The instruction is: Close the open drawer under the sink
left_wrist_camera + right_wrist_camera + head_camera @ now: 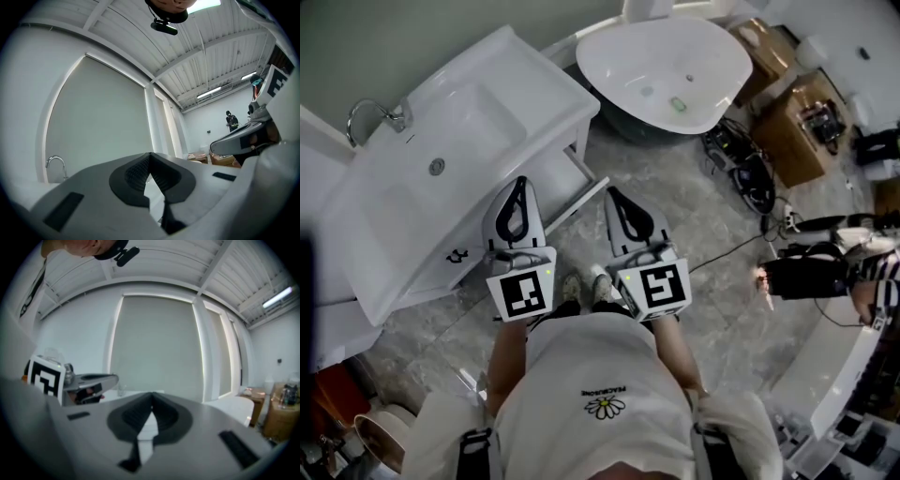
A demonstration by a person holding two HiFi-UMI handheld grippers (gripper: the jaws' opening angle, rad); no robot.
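Note:
The white sink vanity (pixel 487 112) with its tap (pixel 375 114) stands at the upper left of the head view. Below its front edge the white drawer (pixel 584 197) sticks out over the floor. My left gripper (pixel 521 183) is held level at the vanity's front edge, shut and empty. To its right, my right gripper (pixel 613 194) hangs beside the drawer's outer end, also shut on nothing. The left gripper view shows the left gripper (pixel 150 154) with tips touching, and the tap (pixel 56 161) beyond. In the right gripper view the right gripper (pixel 151 405) is closed too. I cannot tell whether either touches the drawer.
A white freestanding basin (pixel 675 66) stands ahead to the right. Cardboard boxes (pixel 792 122) and a tangle of cables (pixel 750 178) lie on the marble floor farther right. Another person (pixel 825 272) is at the right edge. A toilet bowl (pixel 380 436) is at the lower left.

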